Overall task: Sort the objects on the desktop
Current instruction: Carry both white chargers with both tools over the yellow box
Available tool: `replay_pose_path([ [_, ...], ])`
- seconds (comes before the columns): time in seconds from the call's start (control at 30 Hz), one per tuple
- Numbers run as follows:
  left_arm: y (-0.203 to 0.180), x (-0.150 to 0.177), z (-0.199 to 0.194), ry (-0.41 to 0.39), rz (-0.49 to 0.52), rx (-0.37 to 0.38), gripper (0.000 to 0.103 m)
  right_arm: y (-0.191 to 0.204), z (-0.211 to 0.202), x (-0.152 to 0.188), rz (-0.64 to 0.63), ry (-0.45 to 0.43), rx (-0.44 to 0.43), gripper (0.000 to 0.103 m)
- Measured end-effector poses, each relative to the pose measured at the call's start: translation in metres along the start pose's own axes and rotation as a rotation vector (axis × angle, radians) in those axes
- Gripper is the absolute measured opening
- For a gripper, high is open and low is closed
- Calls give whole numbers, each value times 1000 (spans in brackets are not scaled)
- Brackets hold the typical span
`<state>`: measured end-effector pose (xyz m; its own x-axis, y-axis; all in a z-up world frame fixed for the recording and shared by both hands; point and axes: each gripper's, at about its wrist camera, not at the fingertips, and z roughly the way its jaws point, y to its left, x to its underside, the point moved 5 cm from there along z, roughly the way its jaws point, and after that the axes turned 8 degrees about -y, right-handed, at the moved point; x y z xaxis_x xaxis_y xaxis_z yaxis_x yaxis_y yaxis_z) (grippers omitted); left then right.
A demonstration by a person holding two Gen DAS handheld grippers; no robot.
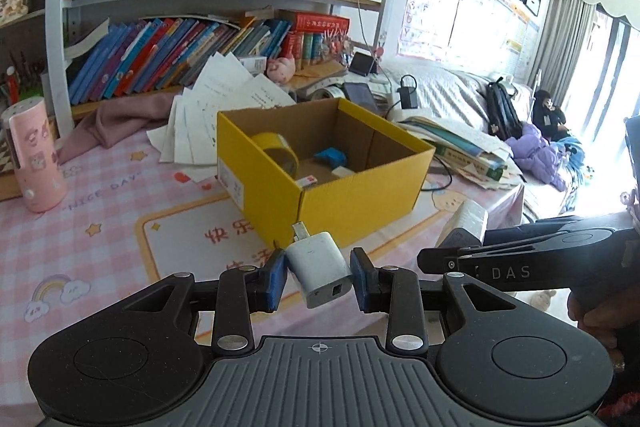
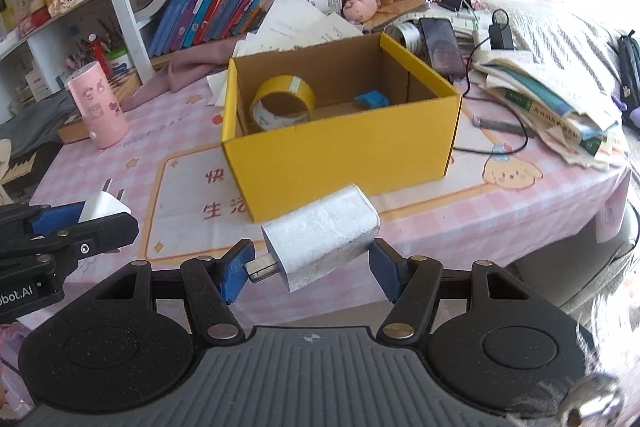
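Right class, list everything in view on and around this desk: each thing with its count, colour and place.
Cardboard box: one, yellow, desk centre, open.
Roll of tape: one, yellow, inside box, left.
Small blue object: one, inside box, right.
Cylindrical holder: one, pink, desk left.
Loose paper sheets: several, white, behind box.
Small plug charger: one, white, in left hand-held gripper.
Large plug charger: one, silvery white, in right hand-held gripper.

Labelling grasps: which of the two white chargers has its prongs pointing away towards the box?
The small charger in the left tongs: its prongs aim at the yellow box. The large charger in the right tongs points its plug sideways.
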<state>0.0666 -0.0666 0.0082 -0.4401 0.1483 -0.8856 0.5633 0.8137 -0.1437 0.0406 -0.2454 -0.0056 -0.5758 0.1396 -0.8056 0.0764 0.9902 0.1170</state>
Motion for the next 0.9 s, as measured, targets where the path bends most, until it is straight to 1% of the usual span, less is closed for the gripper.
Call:
replay_pose_path([
  [0.2, -3, -14, 23, -11, 10, -11, 33, -16, 19, -20, -6, -19, -4, 61],
  [0.37, -1, -32, 46, -41, 1, -41, 33, -30, 37, -51, -40, -78, -19, 61],
  [0.47, -4, -43, 63, -51, 13, -57, 33, -39, 52, -69, -66, -96, -37, 61],
  [0.6, -9, -55, 89, -54, 24, -80, 33, -49, 79, -90, -88, -89, -77, 61],
  [0.73, -13, -61, 115, -35, 34, -107, 33, -56, 106, -106, -111, -74, -121, 61],
  [0.9, -19, -59, 156, 27, 76, -157, 33, -56, 153, -124, -172, -52, -153, 61],
])
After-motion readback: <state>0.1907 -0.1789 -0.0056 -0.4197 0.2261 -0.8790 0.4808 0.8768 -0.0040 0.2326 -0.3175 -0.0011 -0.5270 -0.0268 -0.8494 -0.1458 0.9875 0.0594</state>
